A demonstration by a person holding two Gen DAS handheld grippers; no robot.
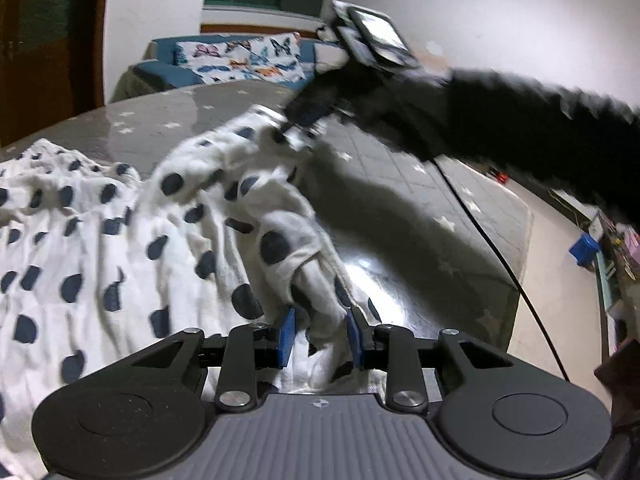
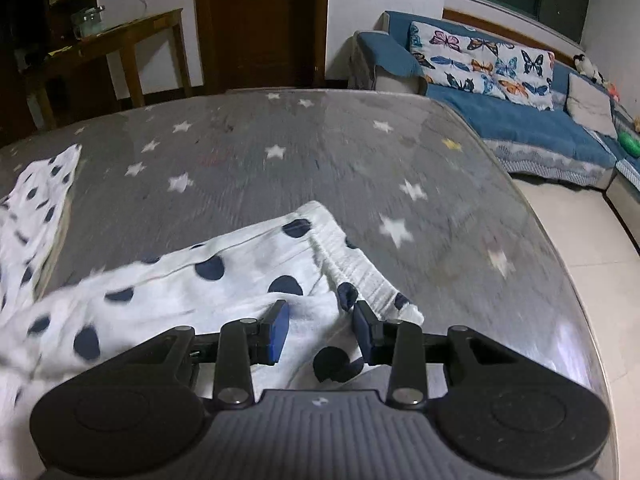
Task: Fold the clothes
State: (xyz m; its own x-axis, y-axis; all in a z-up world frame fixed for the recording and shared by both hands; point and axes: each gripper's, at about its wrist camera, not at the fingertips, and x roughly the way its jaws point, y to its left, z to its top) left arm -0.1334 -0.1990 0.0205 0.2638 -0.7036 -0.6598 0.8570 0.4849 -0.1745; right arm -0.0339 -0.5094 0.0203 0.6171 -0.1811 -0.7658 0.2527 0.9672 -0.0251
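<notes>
A white garment with dark blue dots point(image 1: 100, 240) lies on a grey star-patterned table point(image 1: 400, 184). My left gripper point(image 1: 320, 336) has its blue pads around a bunched edge of the cloth, which fills the gap between them. My right gripper point(image 2: 322, 330) has its pads around the ribbed waistband end of the same garment point(image 2: 224, 276) and holds it just above the table point(image 2: 320, 152). In the left wrist view the right gripper point(image 1: 296, 128) shows at the far end of the cloth, blurred, with a dark-sleeved arm point(image 1: 520, 120) behind it.
A blue sofa point(image 2: 520, 120) with a butterfly cushion point(image 2: 480, 64) stands beyond the table's far right. A wooden side table point(image 2: 116, 48) and a dark door point(image 2: 260, 20) are at the back. A black cable point(image 1: 500, 256) runs along the table's right edge.
</notes>
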